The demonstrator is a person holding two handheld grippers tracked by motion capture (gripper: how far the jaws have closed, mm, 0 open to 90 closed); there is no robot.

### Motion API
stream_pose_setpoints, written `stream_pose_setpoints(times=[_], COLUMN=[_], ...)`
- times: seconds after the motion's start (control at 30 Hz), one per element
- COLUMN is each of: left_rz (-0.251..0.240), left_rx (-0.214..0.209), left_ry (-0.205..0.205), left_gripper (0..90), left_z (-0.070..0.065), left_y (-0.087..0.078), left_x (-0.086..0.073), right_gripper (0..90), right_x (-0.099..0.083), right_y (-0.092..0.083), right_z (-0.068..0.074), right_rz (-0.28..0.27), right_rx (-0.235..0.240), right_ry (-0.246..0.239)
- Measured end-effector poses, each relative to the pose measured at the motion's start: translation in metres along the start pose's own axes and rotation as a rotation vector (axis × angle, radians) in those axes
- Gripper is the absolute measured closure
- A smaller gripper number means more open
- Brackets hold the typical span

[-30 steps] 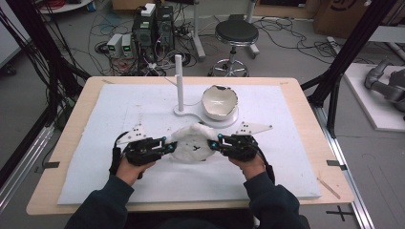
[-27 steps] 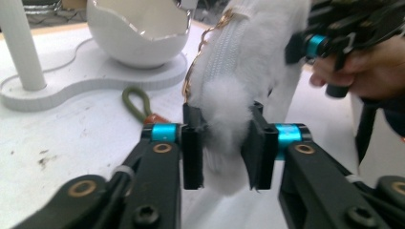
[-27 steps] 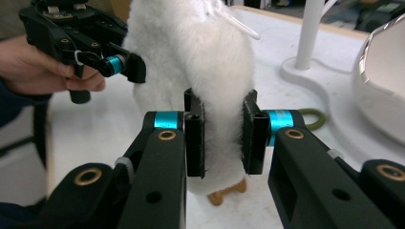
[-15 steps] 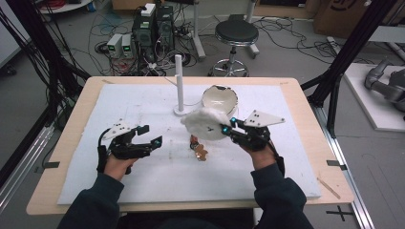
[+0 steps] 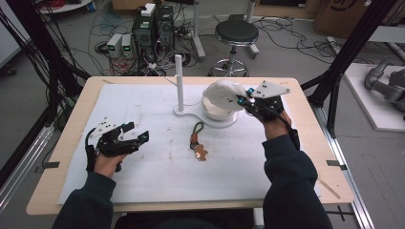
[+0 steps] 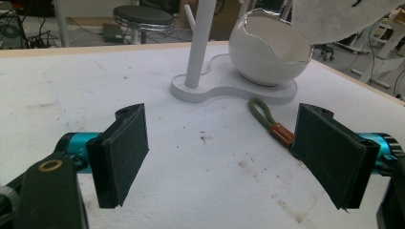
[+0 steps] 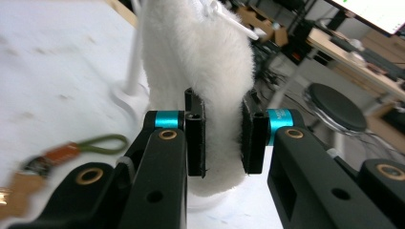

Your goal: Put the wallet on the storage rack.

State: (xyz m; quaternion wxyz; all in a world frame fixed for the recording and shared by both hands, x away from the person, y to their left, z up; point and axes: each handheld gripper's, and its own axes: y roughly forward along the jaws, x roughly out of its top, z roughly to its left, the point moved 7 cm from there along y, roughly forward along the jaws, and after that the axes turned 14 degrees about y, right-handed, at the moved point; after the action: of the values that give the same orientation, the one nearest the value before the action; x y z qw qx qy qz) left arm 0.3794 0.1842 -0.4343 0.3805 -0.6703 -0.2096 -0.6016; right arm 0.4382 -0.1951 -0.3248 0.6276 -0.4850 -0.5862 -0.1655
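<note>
My right gripper (image 5: pixel 241 100) (image 7: pixel 223 138) is shut on a white fluffy pouch (image 5: pixel 220 91) (image 7: pixel 200 57) and holds it in the air above the cracked-egg-shaped white bowl (image 5: pixel 216 112) (image 6: pixel 267 57). A keychain (image 5: pixel 197 143) (image 6: pixel 270 124) with a green loop, an orange tag and a brown charm lies flat on the mat in the middle. My left gripper (image 5: pixel 138 138) (image 6: pixel 224 157) hovers low over the mat at the left. Its jaws have just been opening and stand wide, with nothing between them.
The bowl sits on a white base with an upright white post (image 5: pixel 179 81) beside it. A white mat (image 5: pixel 143 191) covers most of the wooden table (image 5: pixel 71 143). A stool (image 5: pixel 236 33) and electronics stand on the floor beyond the far edge.
A second ago both grippers held the pouch together at the middle. The left one let go and drew back left. The right one carried the pouch up towards the bowl, uncovering the keychain.
</note>
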Motion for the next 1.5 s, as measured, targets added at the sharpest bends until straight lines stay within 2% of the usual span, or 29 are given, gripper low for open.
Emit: stream_pose_setpoints(times=[0.13,0.23,0.33,0.37,0.47,0.6,0.8,0.87,0.93,0.97,1.0,1.03,1.07,1.17,1.2,1.23,1.3,1.33,1.43,1.5], left_rz=[0.005,0.010,0.009,0.009,0.012,0.017,0.018,0.023,0.023,0.022,0.023,0.024,0.022,0.022,0.022,0.023,0.027,0.033,0.035,0.034], left_rx=[-0.002,-0.008,-0.008,-0.008,-0.011,-0.023,-0.025,-0.028,-0.031,-0.032,-0.032,-0.031,-0.031,-0.034,-0.034,-0.034,-0.037,-0.044,-0.039,-0.033], left_ry=[-0.006,-0.019,-0.024,-0.029,-0.032,-0.043,-0.062,-0.061,-0.062,-0.060,-0.060,-0.063,-0.065,-0.065,-0.065,-0.064,-0.066,-0.068,-0.062,-0.053], left_gripper=[19.5,19.5,19.5,19.5,19.5,19.5,19.6,19.5,19.5,19.5,19.5,19.5,19.5,19.5,19.5,19.5,19.5,19.5,19.5,19.5], left_z=[0.000,-0.001,0.000,0.000,0.000,-0.001,0.000,0.000,-0.001,-0.001,-0.001,-0.001,0.000,0.000,0.000,0.000,-0.001,-0.001,-0.002,-0.001], left_y=[0.001,0.001,0.001,0.001,0.001,0.002,0.002,0.002,0.002,0.003,0.003,0.003,0.002,0.003,0.003,0.003,0.003,0.003,0.005,0.006], left_x=[-0.001,-0.001,-0.002,-0.002,-0.002,-0.004,-0.006,-0.007,-0.007,-0.006,-0.007,-0.007,-0.007,-0.007,-0.007,-0.007,-0.008,-0.008,-0.008,-0.008], right_gripper=[76.3,76.3,76.3,76.3,76.3,76.3,76.1,75.3,73.7,73.7,69.9,63.9,50.1,44.2,42.9,42.8,41.7,40.8,36.7,32.7], right_x=[0.002,0.002,-0.002,-0.005,-0.006,-0.013,-0.022,-0.031,-0.033,-0.033,-0.033,-0.032,-0.032,-0.030,-0.030,-0.029,-0.030,-0.033,-0.052,-0.068], right_y=[0.013,0.024,0.036,0.039,0.048,0.063,0.081,0.090,0.093,0.093,0.093,0.093,0.089,0.075,0.069,0.061,0.043,0.035,0.015,0.003], right_z=[-0.006,-0.007,-0.007,-0.006,-0.005,0.001,0.007,0.008,0.008,0.008,0.008,0.008,0.006,0.000,-0.003,-0.007,-0.016,-0.020,-0.027,-0.029], right_rz=[0.037,0.042,0.070,0.089,0.095,0.132,0.188,0.231,0.235,0.235,0.231,0.225,0.214,0.167,0.154,0.117,0.021,-0.004,0.026,0.054], right_rx=[-0.034,-0.051,-0.075,-0.081,-0.091,-0.109,-0.103,-0.117,-0.109,-0.109,-0.107,-0.093,-0.068,-0.015,-0.001,0.004,-0.040,-0.037,-0.004,0.006], right_ry=[-0.065,-0.107,-0.171,-0.178,-0.217,-0.307,-0.337,-0.335,-0.300,-0.300,-0.276,-0.235,-0.125,0.023,0.066,0.096,0.131,0.157,0.270,0.311])
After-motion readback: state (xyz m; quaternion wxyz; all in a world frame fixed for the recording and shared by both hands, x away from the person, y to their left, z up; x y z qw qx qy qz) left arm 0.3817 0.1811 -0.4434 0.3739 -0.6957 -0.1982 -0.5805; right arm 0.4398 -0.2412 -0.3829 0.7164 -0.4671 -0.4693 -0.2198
